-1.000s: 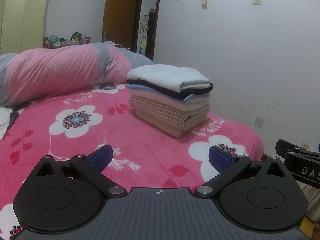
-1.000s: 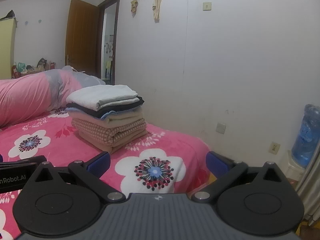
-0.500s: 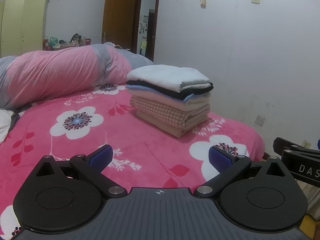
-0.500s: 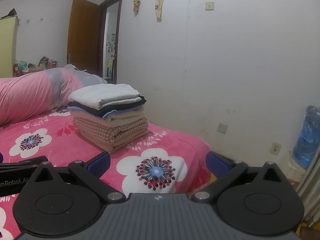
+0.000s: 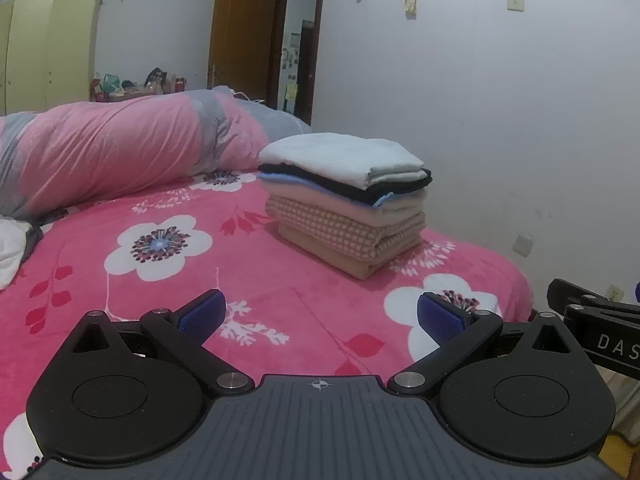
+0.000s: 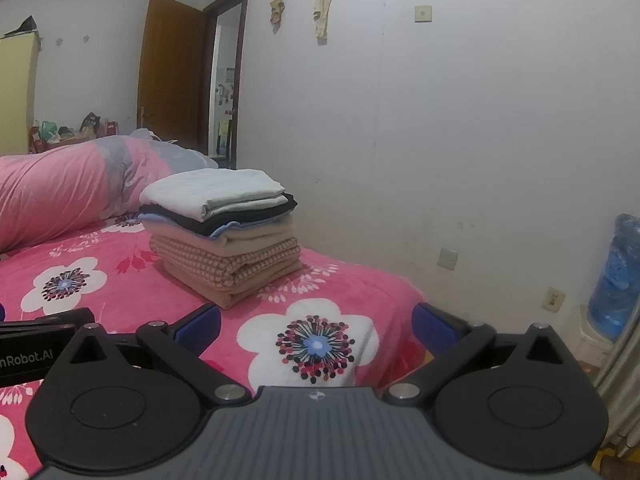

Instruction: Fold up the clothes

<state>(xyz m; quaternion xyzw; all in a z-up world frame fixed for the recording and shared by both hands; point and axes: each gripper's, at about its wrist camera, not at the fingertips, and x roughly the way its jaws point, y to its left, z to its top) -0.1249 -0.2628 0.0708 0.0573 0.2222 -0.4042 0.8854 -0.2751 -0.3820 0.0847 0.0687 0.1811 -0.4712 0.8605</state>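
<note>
A neat stack of folded clothes sits on the pink flowered bedspread, white piece on top, then black, light blue, beige, checked and tan. My left gripper hovers open over the bed, well short of the stack, nothing between its blue pads. My right gripper is also open and empty, near the bed's right edge. Each gripper's side shows in the other's view. A crumpled white and grey garment lies at the far left.
A rolled pink and grey quilt lies along the back of the bed. The white wall is close on the right. A blue water bottle stands on the floor at right. A wooden door and yellow wardrobe are at the back.
Both views have drifted slightly, so the stack and bed sit a little lower and to the right in the right wrist view. Both grippers stay open and empty.
</note>
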